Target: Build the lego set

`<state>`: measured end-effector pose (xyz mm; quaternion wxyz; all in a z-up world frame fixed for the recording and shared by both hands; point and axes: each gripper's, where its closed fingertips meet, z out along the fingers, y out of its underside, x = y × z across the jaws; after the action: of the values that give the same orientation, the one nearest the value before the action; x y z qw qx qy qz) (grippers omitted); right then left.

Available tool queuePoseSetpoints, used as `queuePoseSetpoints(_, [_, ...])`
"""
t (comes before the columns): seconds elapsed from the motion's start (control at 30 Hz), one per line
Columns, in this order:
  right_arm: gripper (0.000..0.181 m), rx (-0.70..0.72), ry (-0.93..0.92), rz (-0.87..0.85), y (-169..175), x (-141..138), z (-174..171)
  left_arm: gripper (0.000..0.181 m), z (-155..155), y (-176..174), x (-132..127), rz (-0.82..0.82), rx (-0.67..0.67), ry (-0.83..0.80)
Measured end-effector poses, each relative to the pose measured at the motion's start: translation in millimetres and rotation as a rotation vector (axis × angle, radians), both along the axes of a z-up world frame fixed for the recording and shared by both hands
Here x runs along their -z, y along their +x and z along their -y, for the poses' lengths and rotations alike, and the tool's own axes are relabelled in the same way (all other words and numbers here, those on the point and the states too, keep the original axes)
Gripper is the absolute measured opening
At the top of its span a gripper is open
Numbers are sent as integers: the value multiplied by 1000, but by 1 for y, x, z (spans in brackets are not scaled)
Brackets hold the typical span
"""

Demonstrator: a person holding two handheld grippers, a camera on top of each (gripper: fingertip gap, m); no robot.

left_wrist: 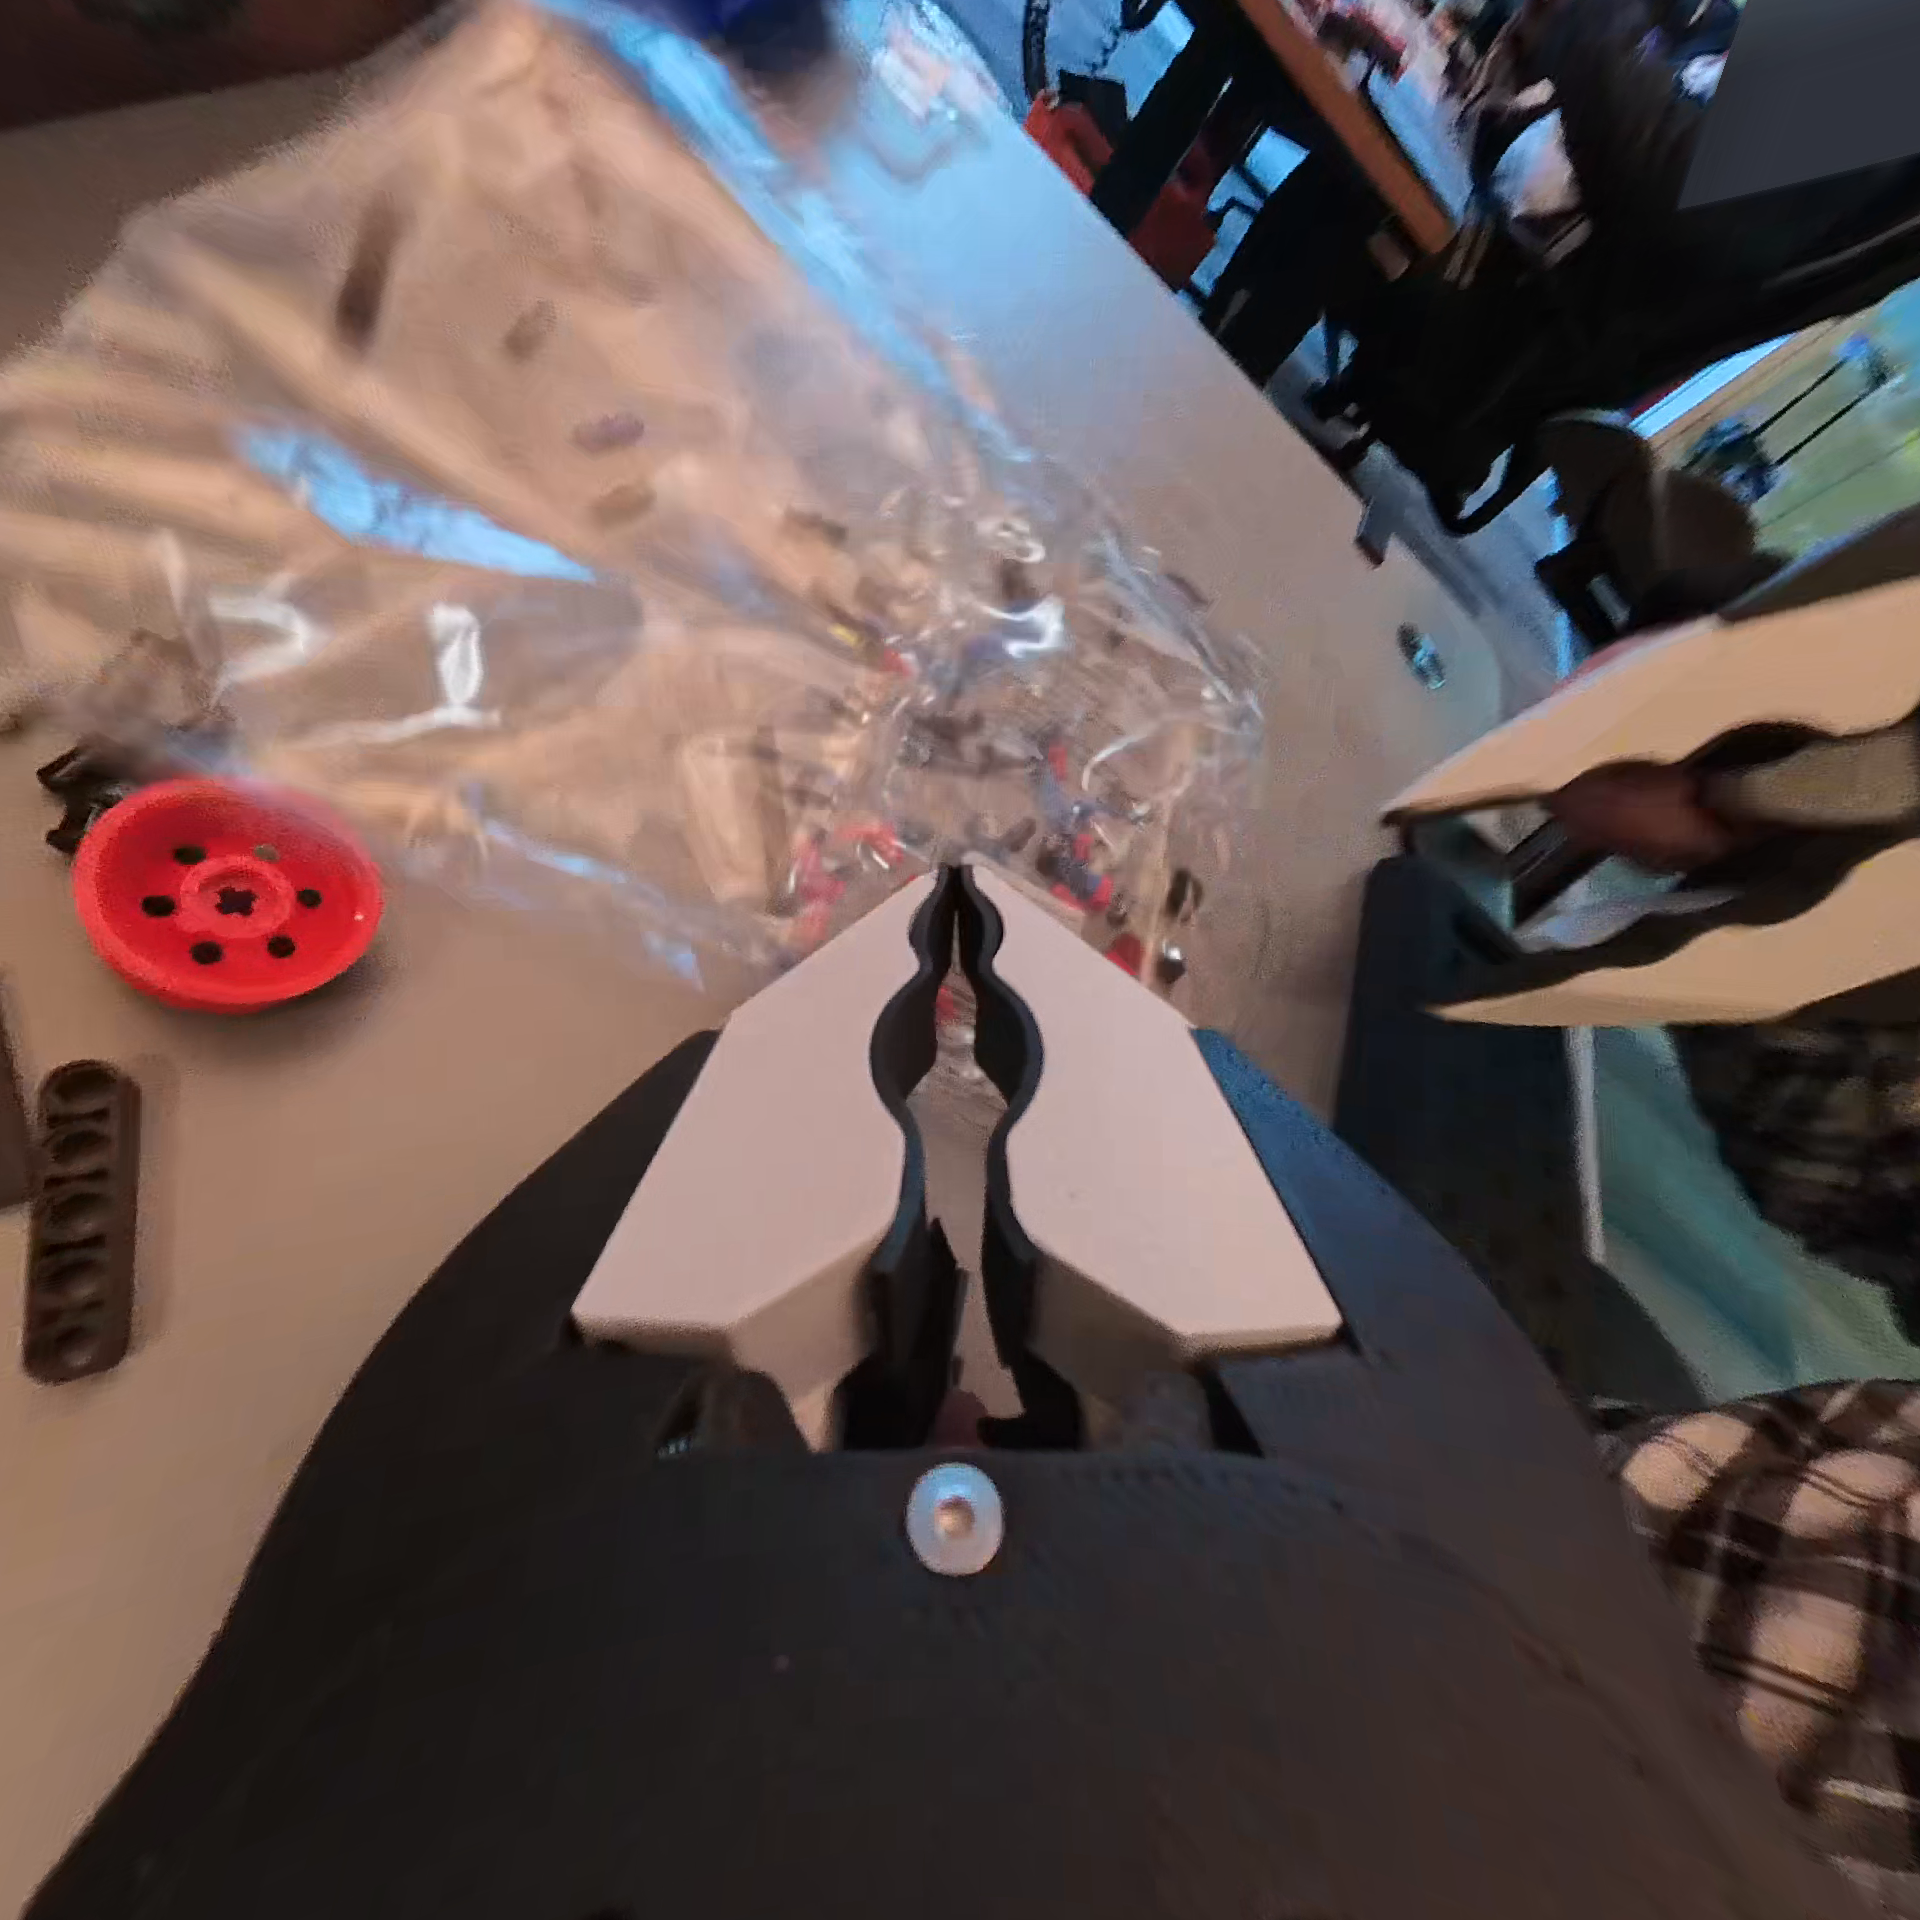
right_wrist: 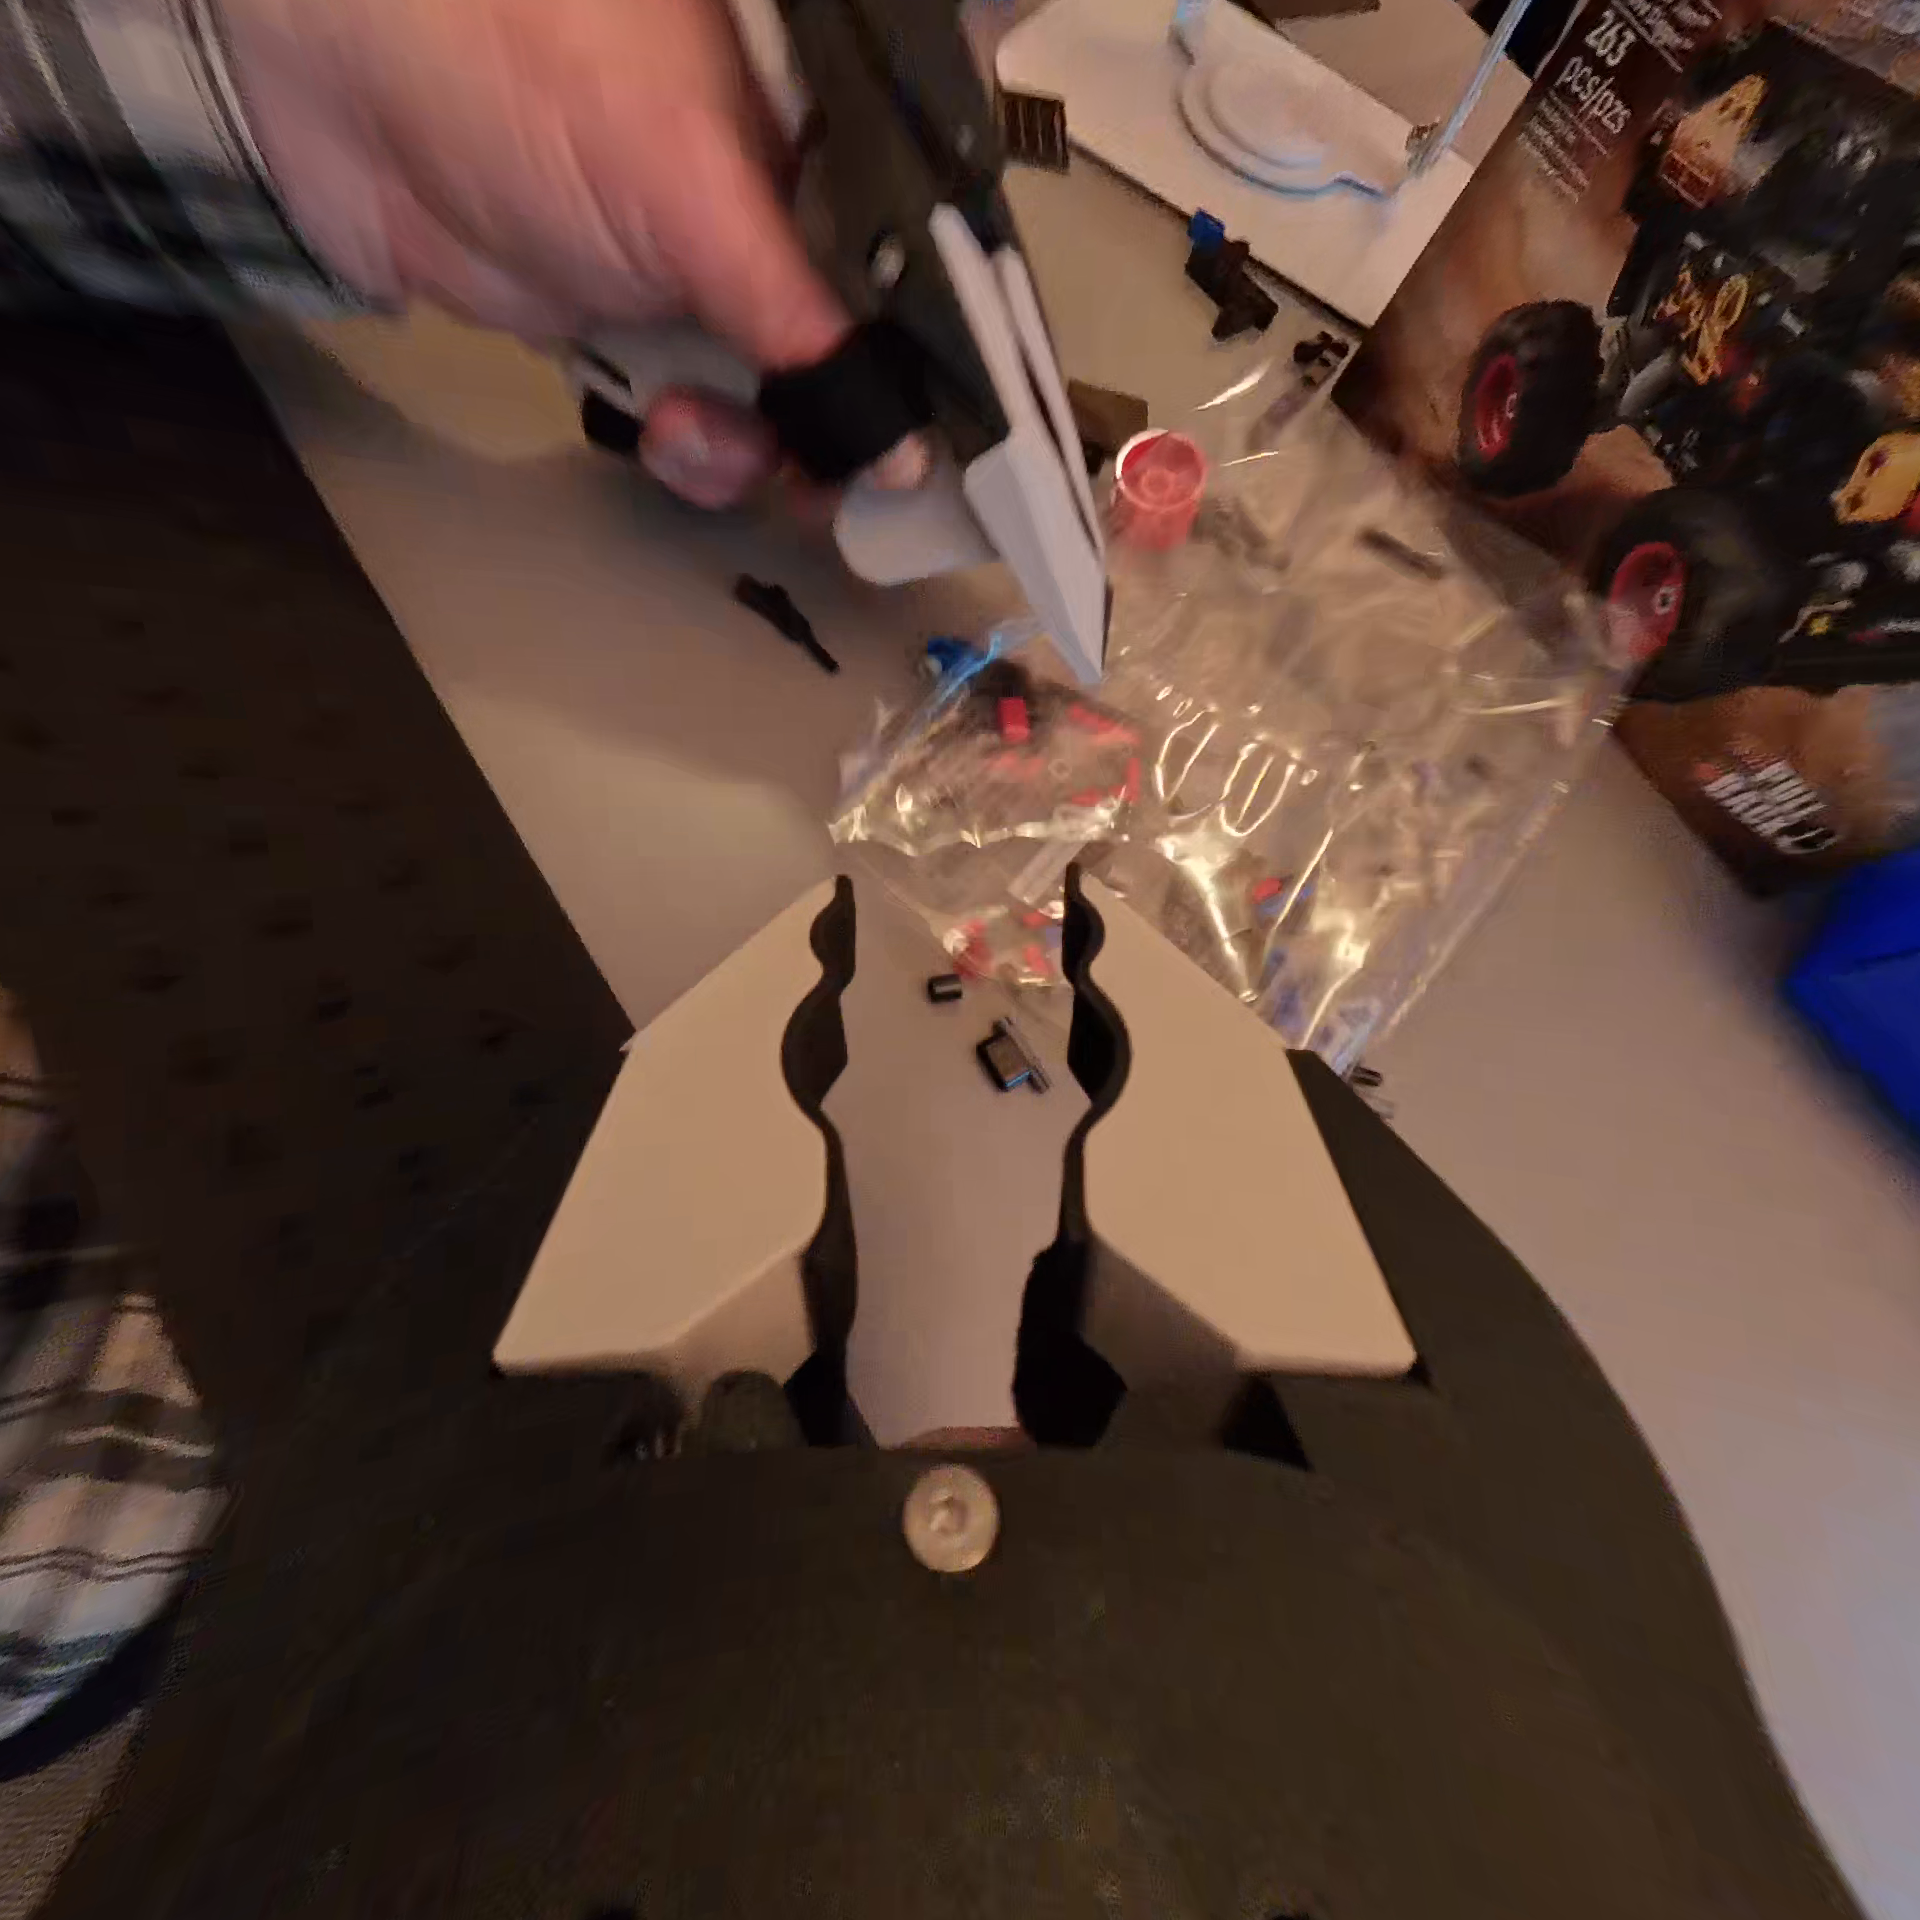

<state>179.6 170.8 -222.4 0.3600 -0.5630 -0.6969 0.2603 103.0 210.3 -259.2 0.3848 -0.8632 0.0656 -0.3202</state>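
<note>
A clear plastic bag (left_wrist: 644, 582) with small red, black and blue Lego parts lies crumpled on the pale table (left_wrist: 416, 1195). My left gripper (left_wrist: 956, 881) is shut, its tips pinching the plastic of the bag. In the right wrist view its closed tips (right_wrist: 1089, 655) meet the bunched top of the bag (right_wrist: 997, 769). My right gripper (right_wrist: 956, 891) is open and holds nothing. A low corner of the bag lies between its fingers, and the pads do not press on it. It also shows open in the left wrist view (left_wrist: 1455, 914).
A red wheel hub (left_wrist: 227, 896) and a black holed beam (left_wrist: 81, 1221) lie left of the bag. Small black parts (right_wrist: 1013, 1055) lie between my right fingers. The Lego box (right_wrist: 1714, 416) stands at the right. The table edge (right_wrist: 540, 894) drops to dark floor. A hand (right_wrist: 540, 156) holds the left gripper. One gripper's finger ends stand about 10 cm off the other's.
</note>
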Motion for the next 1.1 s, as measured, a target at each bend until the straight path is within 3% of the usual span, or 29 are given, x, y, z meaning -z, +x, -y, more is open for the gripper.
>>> queuePoseSetpoints(0.1, [53,82,-150,-45,1,-15,-33,0,1,-2,7,-72,9,-1])
queuePoseSetpoints(0.2, [53,179,-237,-19,-12,-12,-82,0,4,0,10,-84,31,-14])
queuePoseSetpoints(0.37, [59,185,-415,194,-49,35,-130,0,7,2,20,-169,57,-21])
queuePoseSetpoints(0.4, [57,172,-486,218,-56,42,-132,0,7,2,20,-175,61,-20])
queuePoseSetpoints(0.5, [27,122,-598,229,-71,51,-133,0,8,2,22,-203,68,-17])
queuePoseSetpoints(0.57, [2,95,-599,174,-80,44,-133,0,8,2,23,-201,72,-17])
queuePoseSetpoints(0.6, [0,71,-586,139,-83,38,-131,0,8,1,23,-195,74,-18])
queuePoseSetpoints(0.73, [0,22,-494,18,-88,15,-129,0,6,-12,9,-176,27,17])
queuePoseSetpoints(1.1, [0,-42,-288,-332,-93,-65,-120,51,-3,-87,-28,-149,-238,115])
